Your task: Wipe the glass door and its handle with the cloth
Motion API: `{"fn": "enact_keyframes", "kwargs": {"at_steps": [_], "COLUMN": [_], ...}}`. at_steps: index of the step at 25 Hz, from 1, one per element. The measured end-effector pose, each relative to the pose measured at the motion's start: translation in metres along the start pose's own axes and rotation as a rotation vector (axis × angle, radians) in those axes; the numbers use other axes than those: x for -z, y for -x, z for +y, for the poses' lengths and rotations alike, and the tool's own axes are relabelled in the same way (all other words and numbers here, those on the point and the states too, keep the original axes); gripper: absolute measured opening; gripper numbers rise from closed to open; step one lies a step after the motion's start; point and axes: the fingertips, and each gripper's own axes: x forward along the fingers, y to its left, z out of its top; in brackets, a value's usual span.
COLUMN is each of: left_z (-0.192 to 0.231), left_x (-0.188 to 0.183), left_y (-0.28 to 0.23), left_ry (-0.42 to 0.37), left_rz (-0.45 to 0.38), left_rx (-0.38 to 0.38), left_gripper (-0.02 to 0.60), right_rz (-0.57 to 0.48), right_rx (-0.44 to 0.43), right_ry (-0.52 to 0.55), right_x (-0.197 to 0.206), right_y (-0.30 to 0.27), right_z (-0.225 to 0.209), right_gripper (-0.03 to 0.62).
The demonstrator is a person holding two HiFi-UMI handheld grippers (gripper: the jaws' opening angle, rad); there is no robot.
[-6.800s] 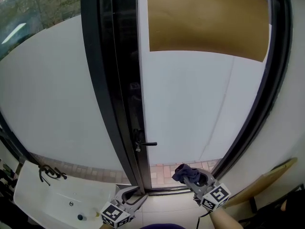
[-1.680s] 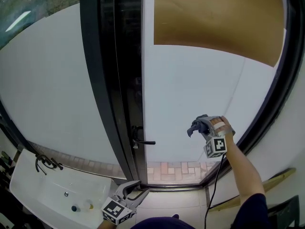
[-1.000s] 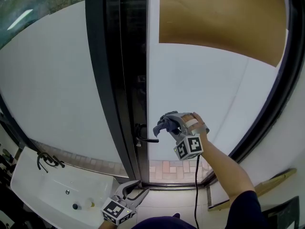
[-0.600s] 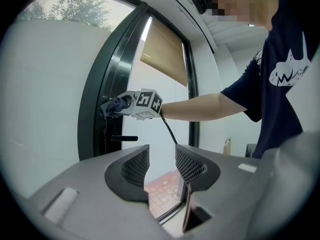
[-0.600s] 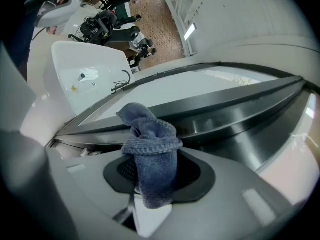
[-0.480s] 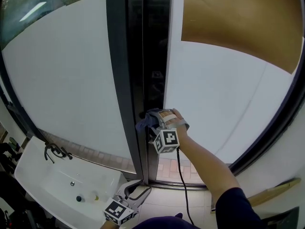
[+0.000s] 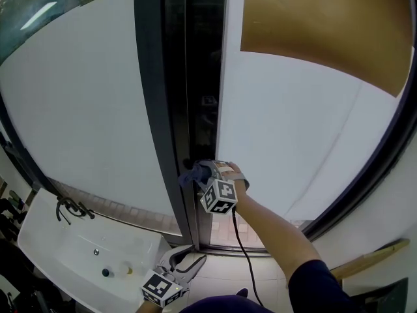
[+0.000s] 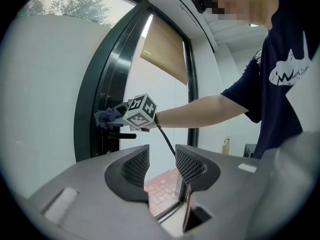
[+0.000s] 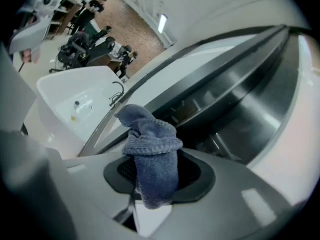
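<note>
Right gripper (image 7: 202, 175) clamped on blue cloth (image 9: 150, 158), held at dark door frame (image 7: 161, 109) just above handle (image 8: 122, 135), left edge of frosted glass door (image 7: 293, 149). Left gripper (image 8: 162, 166) low and near, jaws apart, nothing between.

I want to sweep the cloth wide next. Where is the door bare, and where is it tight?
The frosted pane is bare below the tan blind, right of the dark frame. Tight by the handle, where the right claw holds the cloth.
</note>
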Motion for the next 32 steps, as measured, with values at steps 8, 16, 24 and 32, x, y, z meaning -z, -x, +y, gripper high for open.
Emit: {"fn": "enact_keyframes", "kwargs": {"at_steps": [8,16,24,32], "left_z": [-0.004,0.0,0.001,-0.003], "left_x": [0.001,0.002,-0.002,-0.002], "left_y": [-0.003,0.0,-0.003,-0.009], "left_ry": [0.007,0.005,0.001,-0.006], "left_rz": [0.002,0.008,-0.002,-0.003], "left_rx": [0.013,0.004,0.012,0.034], "left_gripper": [0.158,0.158,0.158,0.158], "right_rz": [0.028,0.067,0.083,0.15], "right_rx": [-0.104,-0.143,-0.28,-0.318], "right_ry": [-0.345,-0.347,-0.458,-0.388], "right_x": [0.003,0.01,0.032,0.073], "right_y": [0.006,0.005,0.028,0.064], "right_z": [0.021,0.037,0.038,0.036], "right_gripper": [0.146,0.146,0.147,0.149]}}
